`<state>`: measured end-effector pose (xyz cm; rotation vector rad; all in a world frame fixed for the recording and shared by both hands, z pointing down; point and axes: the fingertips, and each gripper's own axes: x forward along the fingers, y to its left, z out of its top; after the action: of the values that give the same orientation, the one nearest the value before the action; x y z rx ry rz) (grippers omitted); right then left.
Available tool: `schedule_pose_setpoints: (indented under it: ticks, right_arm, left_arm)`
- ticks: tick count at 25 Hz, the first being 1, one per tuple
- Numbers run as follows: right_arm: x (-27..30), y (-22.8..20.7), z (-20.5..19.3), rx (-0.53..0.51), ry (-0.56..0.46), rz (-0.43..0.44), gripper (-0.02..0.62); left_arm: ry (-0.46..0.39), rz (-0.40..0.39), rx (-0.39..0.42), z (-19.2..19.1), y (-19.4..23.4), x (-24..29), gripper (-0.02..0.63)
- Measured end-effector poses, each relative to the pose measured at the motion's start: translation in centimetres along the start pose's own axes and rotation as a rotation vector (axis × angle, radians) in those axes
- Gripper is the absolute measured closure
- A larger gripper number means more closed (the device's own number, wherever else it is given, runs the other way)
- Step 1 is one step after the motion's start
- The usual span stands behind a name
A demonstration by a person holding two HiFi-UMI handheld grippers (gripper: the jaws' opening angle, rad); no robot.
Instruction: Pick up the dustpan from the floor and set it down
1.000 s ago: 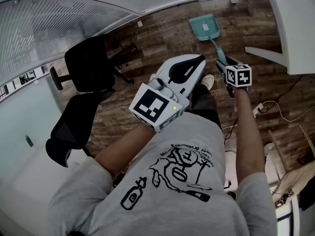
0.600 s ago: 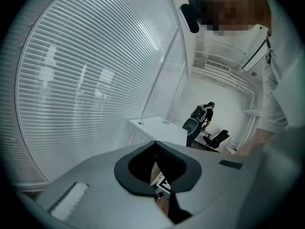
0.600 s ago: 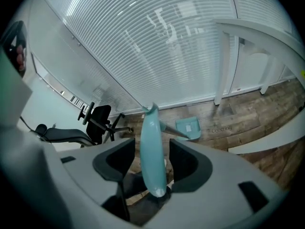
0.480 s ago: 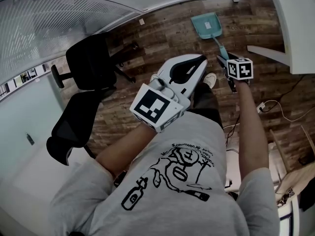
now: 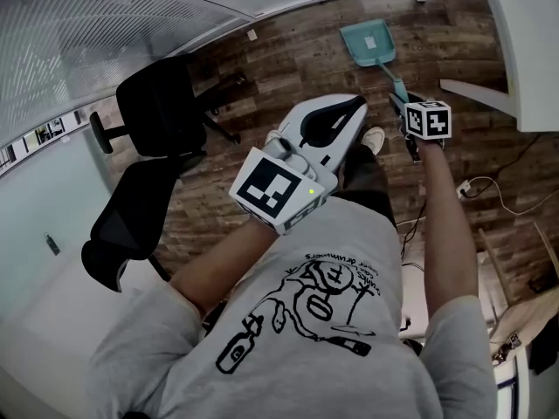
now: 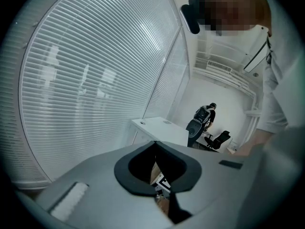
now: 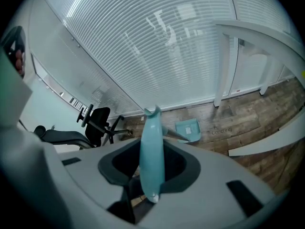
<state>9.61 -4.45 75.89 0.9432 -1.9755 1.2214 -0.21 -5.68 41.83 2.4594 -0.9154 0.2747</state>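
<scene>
Right gripper: jaws have just been closing, now down to a narrow gap filled by the handle of the teal plastic long-handled dustpan. In the right gripper view the handle stands straight up between the jaws and looks clamped on both sides. Against the head view a second back, nothing else differs: the gripper sits much where it sat, and the pan lies much where it lay. The pan is flat on the brown wood-plank floor, ahead of and below the right gripper, at the far end of the handle. Reading: grasp made, lift not begun; raising comes next, then the set-down. Left gripper is held just beside the right one, jaws together and nothing between them, idle. Its own view faces a ribbed glass wall and shows no dustpan. Hard to make out: the pads' contact on the handle is masked by the handle itself and the grey gripper body, so the firmness of the hold is a judgement. The handle's near end is blurred, being close to the lens. In the head view the marker cube covers the gripped stretch. The spot for setting down is not evident.
</scene>
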Motion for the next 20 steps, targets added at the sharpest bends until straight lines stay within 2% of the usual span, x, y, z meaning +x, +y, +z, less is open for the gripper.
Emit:
schedule_pose_setpoints:
  ticks: [20]
  right_arm:
    - [-1.8,0.9,2.4,-0.007,-0.102,0.013,0.503]
  left_arm:
    - [-0.012,-0.003,0.01,0.6,-0.1,-0.1,0.604]
